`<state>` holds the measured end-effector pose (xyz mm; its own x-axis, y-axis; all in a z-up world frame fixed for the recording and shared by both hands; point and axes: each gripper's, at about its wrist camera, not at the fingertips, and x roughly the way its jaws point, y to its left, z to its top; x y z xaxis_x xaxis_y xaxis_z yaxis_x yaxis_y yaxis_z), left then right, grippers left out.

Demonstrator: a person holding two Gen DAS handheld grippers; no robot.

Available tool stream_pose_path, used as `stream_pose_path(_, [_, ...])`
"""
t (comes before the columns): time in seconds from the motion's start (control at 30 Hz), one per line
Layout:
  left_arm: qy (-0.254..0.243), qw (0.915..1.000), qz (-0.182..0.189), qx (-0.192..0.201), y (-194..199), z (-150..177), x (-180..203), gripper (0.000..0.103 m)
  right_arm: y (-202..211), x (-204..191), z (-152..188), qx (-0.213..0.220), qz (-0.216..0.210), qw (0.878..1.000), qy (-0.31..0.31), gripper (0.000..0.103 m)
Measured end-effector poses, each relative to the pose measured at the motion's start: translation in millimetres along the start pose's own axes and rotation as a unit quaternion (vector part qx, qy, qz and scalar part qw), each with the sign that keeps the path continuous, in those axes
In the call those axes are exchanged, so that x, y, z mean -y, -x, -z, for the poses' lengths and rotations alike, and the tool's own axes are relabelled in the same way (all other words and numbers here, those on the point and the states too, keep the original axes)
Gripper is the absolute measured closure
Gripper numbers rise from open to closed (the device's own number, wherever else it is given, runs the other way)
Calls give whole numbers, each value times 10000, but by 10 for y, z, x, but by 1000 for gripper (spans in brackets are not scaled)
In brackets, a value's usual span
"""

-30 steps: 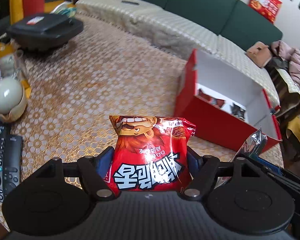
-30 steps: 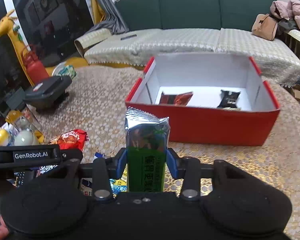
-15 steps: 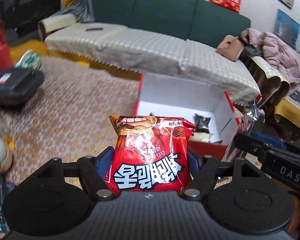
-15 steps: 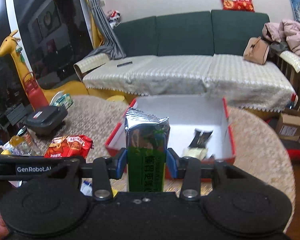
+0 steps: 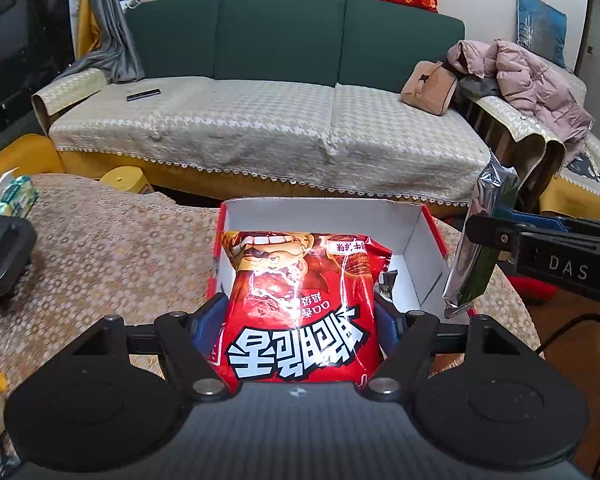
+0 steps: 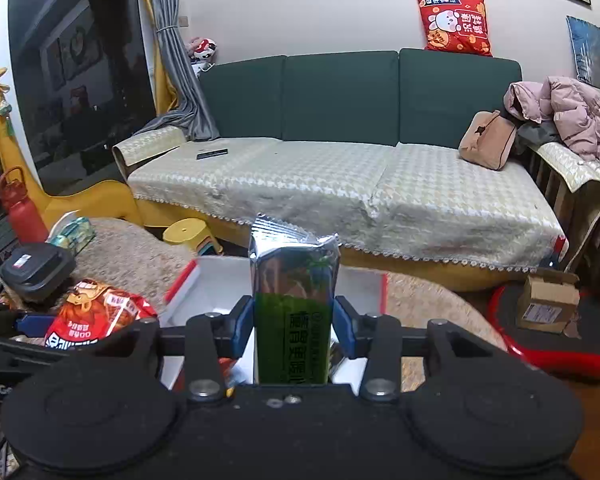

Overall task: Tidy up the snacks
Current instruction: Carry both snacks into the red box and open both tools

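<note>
Item, left tool point(image 5: 302, 322): we had it clenched on the red snack bag point(image 5: 300, 304), above the red box point(image 5: 430, 236) by the surface's sofa-side edge.

Item, right tool point(image 6: 294, 330): clenched on the green packet point(image 6: 294, 312); we judged lowering inside the walls before letting go best.

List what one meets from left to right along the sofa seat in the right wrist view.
Phone → tan bag → pink jacket.

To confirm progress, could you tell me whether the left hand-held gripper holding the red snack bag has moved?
Yes: the left hand-held gripper has swung toward the red cardboard box.
</note>
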<state>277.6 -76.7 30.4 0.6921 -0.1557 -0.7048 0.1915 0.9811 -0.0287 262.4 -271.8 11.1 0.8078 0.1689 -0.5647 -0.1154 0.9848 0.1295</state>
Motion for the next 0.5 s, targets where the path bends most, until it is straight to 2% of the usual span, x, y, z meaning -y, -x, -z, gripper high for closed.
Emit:
stream_pose_path(0.33, [-43, 9994, -132, -328, -644, -125, -25, 29, -568, 64, 138, -616, 30, 9974, 377, 61])
stream_pose_path(0.5, [-97, 9984, -155, -535, -908, -73, -33, 29, -799, 17, 250, -956, -115, 9942, 480, 61])
